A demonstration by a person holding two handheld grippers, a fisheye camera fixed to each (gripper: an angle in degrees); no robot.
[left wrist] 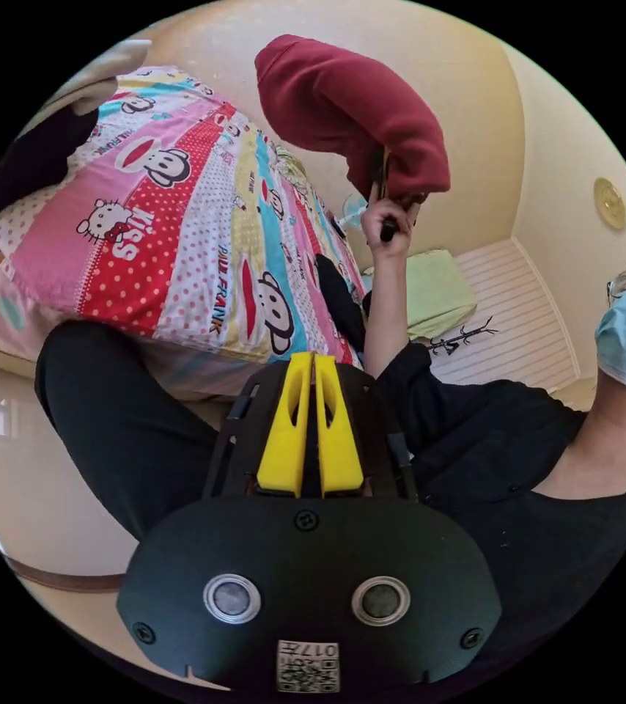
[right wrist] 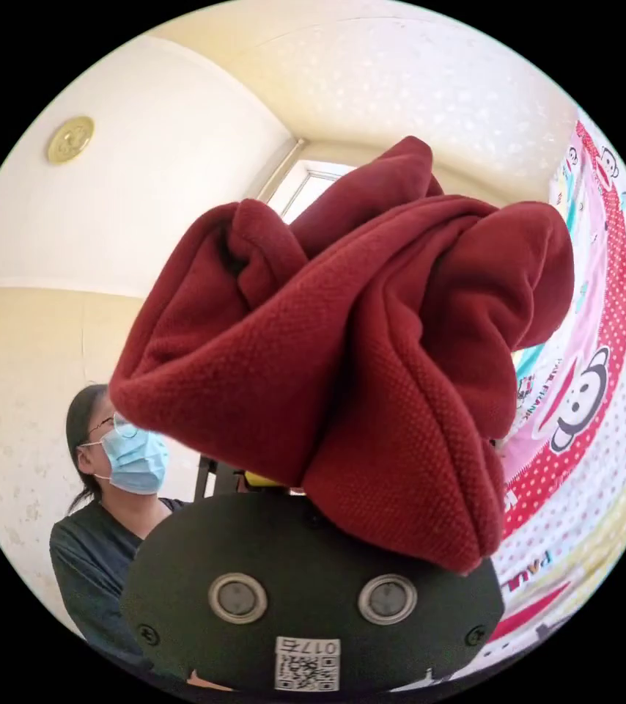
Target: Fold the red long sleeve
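The red long sleeve is bunched up and held in the air off the bed, hanging from my right gripper, which a hand grips. In the right gripper view the same red cloth is piled over the jaws and hides them, apart from a sliver of yellow. My left gripper points toward the bed's edge. Its yellow jaws are pressed together with nothing between them, well away from the garment.
A bed with a bright cartoon-print sheet carries dark clothes and a green cloth. The person in dark clothes stands close by the bed, with shiny floor beside it. Cream walls lie behind.
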